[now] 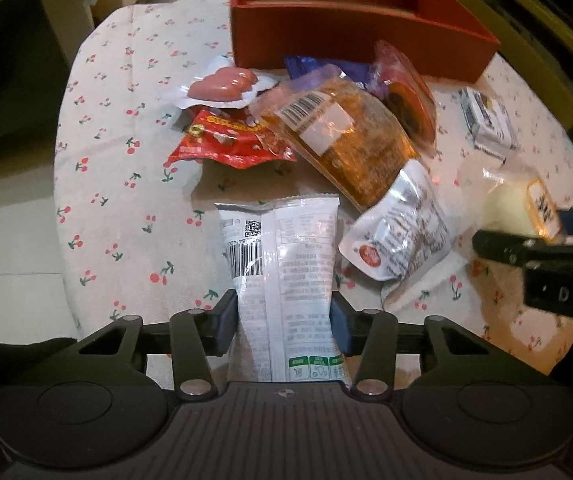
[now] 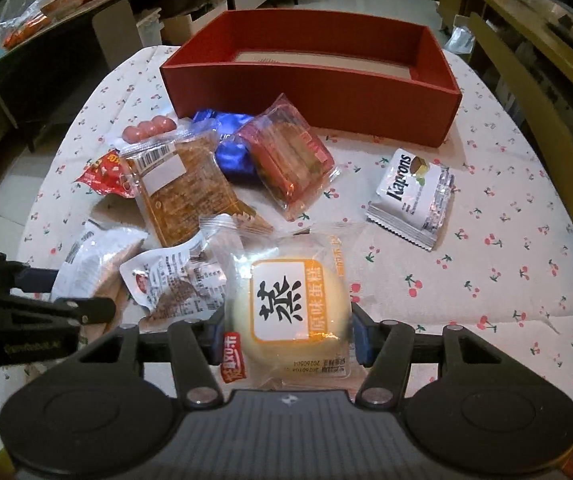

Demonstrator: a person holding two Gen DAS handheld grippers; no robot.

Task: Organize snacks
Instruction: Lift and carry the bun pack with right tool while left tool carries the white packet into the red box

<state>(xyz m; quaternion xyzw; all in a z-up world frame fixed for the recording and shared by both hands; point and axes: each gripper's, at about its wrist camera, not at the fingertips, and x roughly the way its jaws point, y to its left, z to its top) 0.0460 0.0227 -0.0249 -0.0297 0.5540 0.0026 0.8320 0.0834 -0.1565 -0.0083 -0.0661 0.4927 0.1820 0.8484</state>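
1. Red box (image 2: 326,100) sits at the back of the cherry cloth (image 2: 506,240); it looks bare inside.
2. Left gripper (image 1: 284,320) squeezes a white packet (image 1: 286,264).
3. Right gripper (image 2: 286,328) squeezes a round cake pack (image 2: 290,300).
4. I think this is the picking-up step.
5. Next, both snacks need carrying over the snack pile (image 2: 214,168) and dropping into the box.

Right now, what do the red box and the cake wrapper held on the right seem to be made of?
Red box: likely matte cardboard; flat dull walls, sharp folded corners, no glare. Cake wrapper: thin clear glossy plastic film; the pale cake shows through and the edges crinkle.
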